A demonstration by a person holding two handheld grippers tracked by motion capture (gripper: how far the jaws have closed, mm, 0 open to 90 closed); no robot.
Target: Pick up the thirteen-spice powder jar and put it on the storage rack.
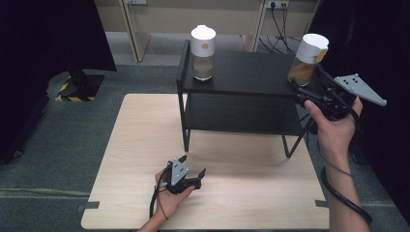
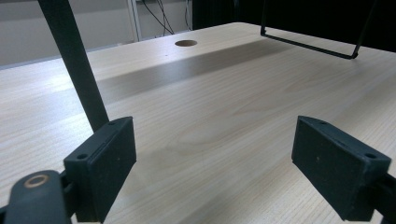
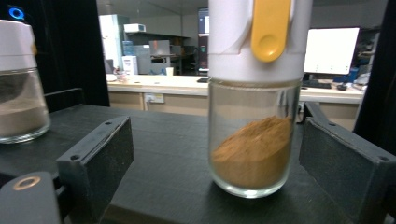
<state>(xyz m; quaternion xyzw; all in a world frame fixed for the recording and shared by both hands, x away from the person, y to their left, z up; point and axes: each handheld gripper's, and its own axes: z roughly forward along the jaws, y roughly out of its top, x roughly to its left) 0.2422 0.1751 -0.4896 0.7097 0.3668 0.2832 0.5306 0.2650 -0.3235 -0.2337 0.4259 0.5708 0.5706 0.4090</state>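
Landmark: the black shelf rack (image 1: 241, 72) standing at the far half of the worktop (image 1: 145, 145).

Right gripper (image 1: 302, 94) sits at the rack's right end, level with its top shelf, held in the person's right hand (image 1: 333, 128). Jaws wide, one on each side of the spice jar (image 3: 254, 140), neither pad touching the glass in the right gripper view. The jar stands on the top shelf at the right end, between those jaws. It has a glass body, orange-brown powder heaped inside, a white cap with a yellow tab. In the high view the jar looks tilted, possibly just lens distortion at the edge; the right gripper view shows it upright on its base.

A second jar (image 1: 203, 47) with greyish powder and a white cap stands upright on the same shelf at the left end, well apart from the first.

Left gripper (image 1: 192, 166) rests low on the worktop in front of the rack, near its front-left leg (image 2: 77, 70), in the left hand (image 1: 169, 193). Jaws wide, nothing between them, bare wood beneath.
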